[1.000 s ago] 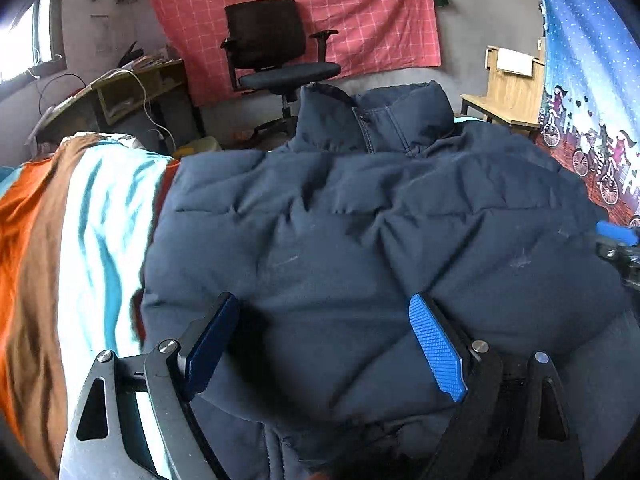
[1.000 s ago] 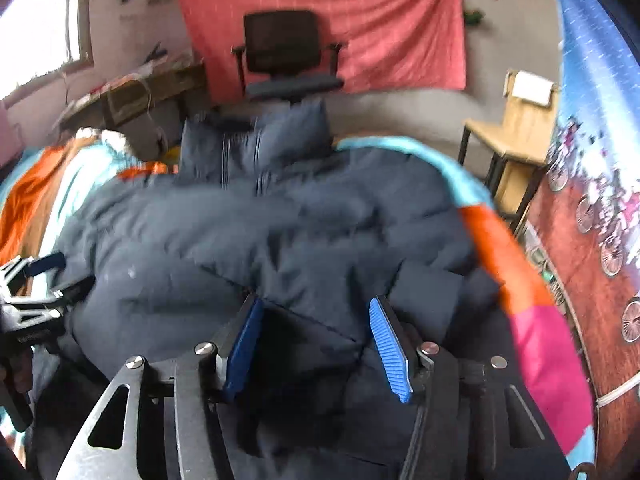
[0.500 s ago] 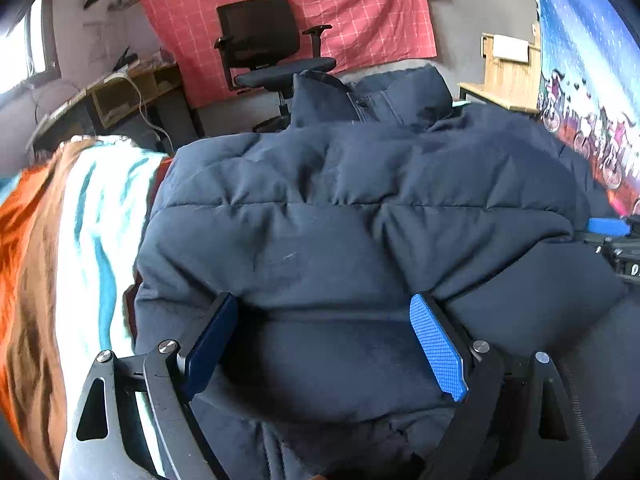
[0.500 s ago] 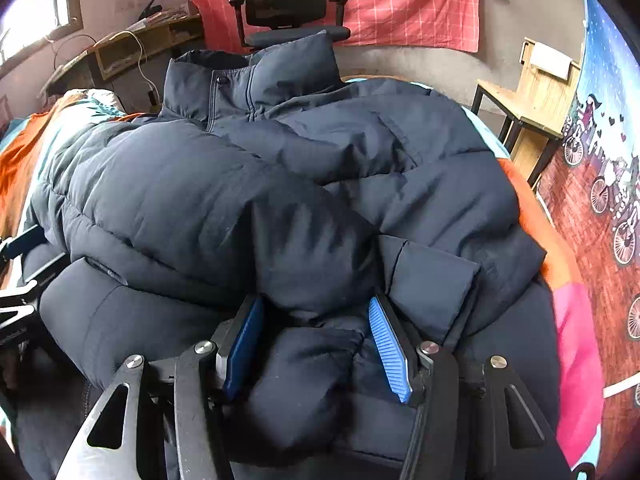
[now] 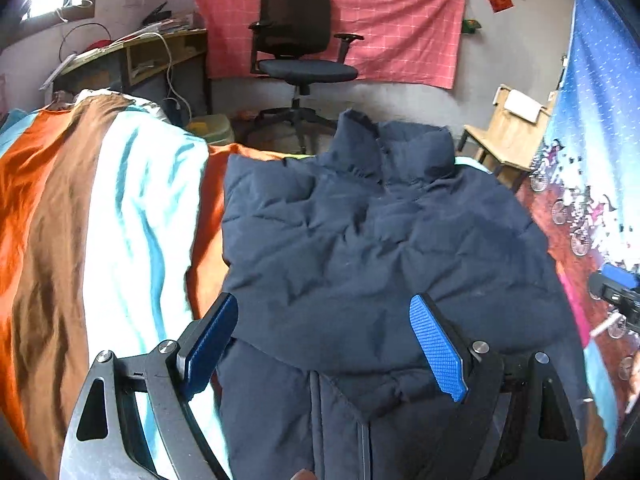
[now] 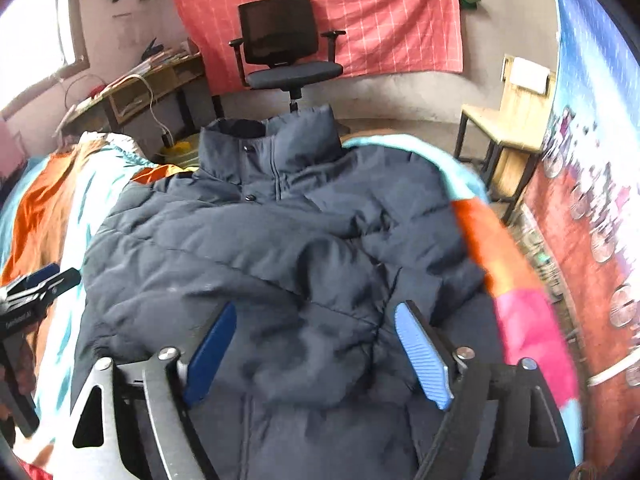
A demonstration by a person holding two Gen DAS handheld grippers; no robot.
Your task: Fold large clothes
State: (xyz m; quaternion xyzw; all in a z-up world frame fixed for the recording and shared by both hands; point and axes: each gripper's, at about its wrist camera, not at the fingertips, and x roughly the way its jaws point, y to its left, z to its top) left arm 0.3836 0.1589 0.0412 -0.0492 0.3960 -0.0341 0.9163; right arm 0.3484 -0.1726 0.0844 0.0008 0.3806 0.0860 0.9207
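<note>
On the bed: navy quilted puffer jacket [image 5: 360, 248] lies spread over the striped orange, brown, white and teal bedspread [image 5: 100, 220], collar toward the black office chair [image 5: 298, 52].
Left claw [image 5: 324, 344]: jaws wide, above the jacket's near fold, gripping nothing.
Right claw [image 6: 316, 348]: jaws opening, jacket beneath them, pads clear of the fabric.

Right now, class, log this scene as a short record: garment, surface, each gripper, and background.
garment: dark navy puffer jacket, collar toward the far wall, sleeves folded over the body
surface: striped bedcover in orange, brown, white and teal
left gripper: open above the jacket, nothing between the pads
right gripper: jaws opening above the jacket, not gripping it
background: black office chair, red checked cloth on the wall
</note>
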